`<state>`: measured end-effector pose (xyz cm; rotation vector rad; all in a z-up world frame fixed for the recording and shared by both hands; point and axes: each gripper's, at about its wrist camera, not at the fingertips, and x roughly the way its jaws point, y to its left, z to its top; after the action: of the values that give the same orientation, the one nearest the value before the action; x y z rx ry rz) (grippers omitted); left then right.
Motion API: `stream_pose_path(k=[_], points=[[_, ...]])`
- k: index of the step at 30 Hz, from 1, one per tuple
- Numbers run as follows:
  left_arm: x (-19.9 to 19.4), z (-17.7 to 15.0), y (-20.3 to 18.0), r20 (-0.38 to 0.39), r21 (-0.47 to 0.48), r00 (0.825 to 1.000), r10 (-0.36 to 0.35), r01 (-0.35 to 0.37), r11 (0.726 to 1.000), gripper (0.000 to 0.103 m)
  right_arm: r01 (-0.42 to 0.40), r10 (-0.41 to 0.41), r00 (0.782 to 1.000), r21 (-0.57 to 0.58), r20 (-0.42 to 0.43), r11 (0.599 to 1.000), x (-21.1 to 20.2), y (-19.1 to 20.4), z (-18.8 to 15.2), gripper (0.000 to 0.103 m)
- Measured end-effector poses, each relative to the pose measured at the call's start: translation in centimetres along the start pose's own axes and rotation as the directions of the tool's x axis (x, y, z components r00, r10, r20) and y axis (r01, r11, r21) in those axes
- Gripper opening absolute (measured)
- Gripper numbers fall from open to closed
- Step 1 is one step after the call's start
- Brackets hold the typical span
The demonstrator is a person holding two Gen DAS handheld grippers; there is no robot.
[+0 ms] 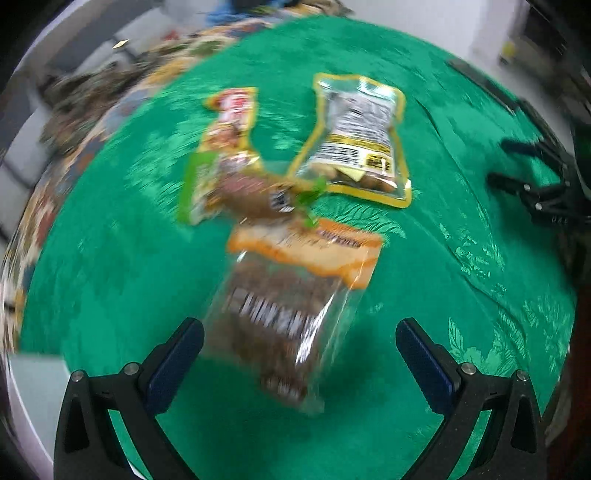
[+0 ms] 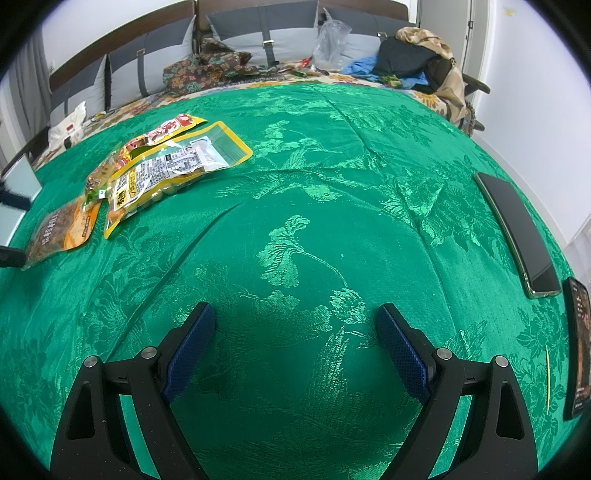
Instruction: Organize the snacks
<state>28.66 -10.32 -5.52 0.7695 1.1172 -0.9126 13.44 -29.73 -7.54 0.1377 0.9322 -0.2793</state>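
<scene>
1. Nearest in the left wrist view: left gripper (image 1: pixel 299 343), blue-padded fingers (image 1: pixel 177 365) spread wide, clamping nothing; lower end of the orange-topped clear packet (image 1: pixel 295 314) lying between them, contact lost in motion blur.
2. Nearest in the right wrist view: right gripper (image 2: pixel 295 347), fingers (image 2: pixel 402 358) likewise wide apart, empty, poised over bare green tablecloth (image 2: pixel 295 221).
3. Farther out, snacks clustered left of centre on the cloth: orange-topped clear packet at the near end, green-edged packet (image 1: pixel 229 184) just beyond, its corner overlapping the orange top.
4. Right of that, yellow-bordered pouch (image 1: pixel 358 136), printed label up, flat on the cloth; red-and-yellow packet (image 1: pixel 231 118) to its left, partly under the green-edged one.
5. Far right edge of the table: dark phone (image 2: pixel 517 232), well apart from the snacks, a second dark device (image 2: pixel 578 347) just nearer.
6. Beyond the table: grey-cushioned sofa (image 2: pixel 258 33) strewn with clothes (image 2: pixel 413 59) and a clear plastic bag (image 2: pixel 330 40).
</scene>
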Motion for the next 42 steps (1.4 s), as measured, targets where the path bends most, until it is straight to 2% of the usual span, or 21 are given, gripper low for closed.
stream_pose_path(k=[2, 6, 11, 12, 14, 15, 16, 18, 20, 21, 23, 25, 29, 31, 33, 34, 37, 39, 42], points=[[1.2, 1.0, 0.3, -0.021, 0.015, 1.000, -0.002, 0.002, 1.000, 0.102, 0.000, 0.000, 1.000, 0.000, 0.000, 1.000, 0.0, 0.0, 0.0, 0.092], [3.6, 1.7, 1.7, -0.057, -0.039, 0.998, -0.039, 0.037, 0.999, 0.102, 0.000, 0.000, 1.000, 0.000, 0.000, 1.000, 0.0, 0.0, 0.0, 0.092], [3.5, 1.4, 3.2, 0.021, -0.157, 0.994, -0.110, 0.112, 0.981, 0.102, 0.000, 0.000, 1.000, 0.000, 0.000, 1.000, 0.0, 0.0, 0.0, 0.092], [3.4, 1.2, 3.4, 0.033, -0.181, 0.993, -0.113, 0.117, 0.976, 0.100, 0.000, 0.000, 1.000, 0.000, 0.000, 1.000, 0.0, 0.0, 0.0, 0.092], [2.7, 0.7, 3.4, 0.068, -0.209, 0.993, -0.099, 0.111, 0.972, 0.088, 0.000, 0.000, 1.000, 0.000, 0.000, 1.000, 0.0, 0.0, 0.0, 0.092], [2.4, 0.3, 3.4, 0.084, -0.226, 0.993, -0.088, 0.105, 0.968, 0.078, -0.001, 0.001, 1.000, 0.001, 0.000, 1.000, 0.0, 0.0, 0.0, 0.092], [1.8, -0.7, 3.6, 0.099, -0.257, 0.991, -0.087, 0.110, 0.960, 0.074, 0.000, 0.000, 1.000, 0.000, 0.000, 1.000, 0.0, 0.0, 0.0, 0.092], [0.9, -2.8, 3.1, 0.129, -0.304, 0.988, -0.086, 0.122, 0.945, 0.069, 0.000, 0.000, 1.000, 0.000, 0.000, 1.000, 0.0, 0.0, 0.0, 0.092], [0.2, -5.3, 2.2, 0.148, -0.374, 0.988, -0.053, 0.106, 0.921, 0.069, 0.000, 0.000, 1.000, 0.000, 0.000, 1.000, 0.0, 0.0, 0.0, 0.092], [-0.1, -6.6, 1.5, 0.152, -0.425, 0.988, -0.019, 0.083, 0.902, 0.069, 0.000, 0.000, 1.000, 0.000, 0.000, 1.000, 0.0, 0.0, 0.0, 0.092], [-1.4, -10.3, 1.0, 0.139, -0.556, 0.988, 0.072, 0.018, 0.831, 0.069, 0.000, 0.000, 1.000, 0.000, 0.000, 1.000, 0.0, 0.0, 0.0, 0.092], [-2.2, -13.7, 0.6, 0.112, -0.683, 0.981, 0.157, -0.039, 0.729, 0.070, 0.000, 0.000, 1.000, 0.000, 0.000, 1.000, 0.1, 0.1, 0.0, 0.092], [-2.8, -18.0, 0.2, 0.091, -0.826, 0.960, 0.264, -0.075, 0.558, 0.073, 0.000, 0.000, 1.000, 0.000, 0.000, 1.000, 0.1, 0.1, 0.0, 0.092], [-2.5, -18.8, 0.3, 0.100, -0.852, 0.954, 0.284, -0.066, 0.520, 0.089, 0.000, 0.000, 1.000, 0.000, 0.000, 1.000, 0.1, 0.1, 0.0, 0.092], [-2.1, -19.1, 0.3, 0.097, -0.854, 0.945, 0.312, -0.082, 0.514, 0.097, 0.000, 0.000, 1.000, 0.000, 0.000, 1.000, 0.1, 0.1, 0.0, 0.092], [-1.9, -19.0, 0.2, 0.099, -0.849, 0.940, 0.327, -0.092, 0.520, 0.099, 0.000, 0.000, 1.000, 0.000, 0.000, 1.000, 0.1, 0.1, 0.0, 0.092], [-1.0, -18.5, 0.3, 0.060, -0.813, 0.914, 0.400, -0.188, 0.551, 0.103, 0.000, 0.000, 1.000, 0.000, 0.000, 1.000, 0.1, 0.1, 0.0, 0.092], [-0.9, -18.6, 0.4, 0.081, -0.823, 0.908, 0.410, -0.172, 0.542, 0.103, 0.000, 0.000, 1.000, -0.001, 0.000, 1.000, 0.1, 0.1, 0.0, 0.092], [-0.7, -18.2, 0.5, 0.096, -0.820, 0.899, 0.427, -0.171, 0.546, 0.103, 0.000, 0.000, 1.000, -0.001, 0.000, 1.000, 0.1, 0.1, 0.0, 0.092]])
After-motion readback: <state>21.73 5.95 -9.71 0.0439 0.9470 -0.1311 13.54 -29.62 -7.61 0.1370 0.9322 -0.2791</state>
